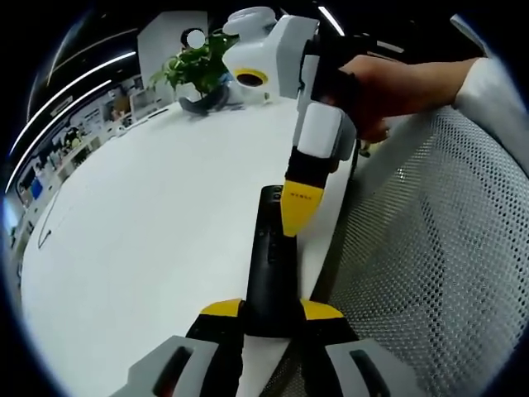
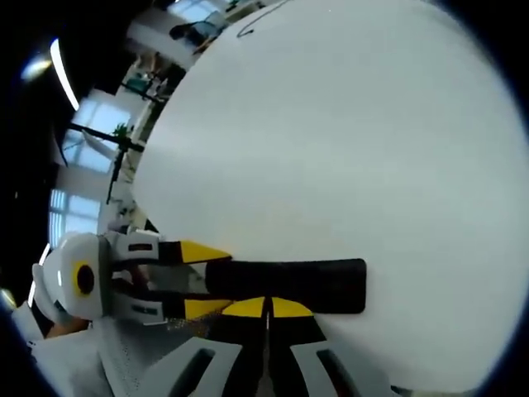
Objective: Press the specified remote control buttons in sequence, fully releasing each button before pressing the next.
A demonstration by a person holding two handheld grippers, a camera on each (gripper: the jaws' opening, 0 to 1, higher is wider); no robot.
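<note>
Both tongs meet the remote (image 1: pixel 269 265): left tongs (image 1: pixel 271 313) clamp it, right tongs (image 2: pixel 266 308) closed, tips touching it.

Black remote (image 1: pixel 269 265) on white table (image 1: pixel 149 223). Left gripper (image 1: pixel 271 312) and right gripper (image 1: pixel 299 207) yellow-tipped, white and black bodies. Green plant (image 1: pixel 197 64); grey mesh chair (image 1: pixel 430 248).

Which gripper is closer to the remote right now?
Both touch it. The left gripper clamps the remote at its near end; the right gripper, shut, presses its tip onto the top face.
</note>
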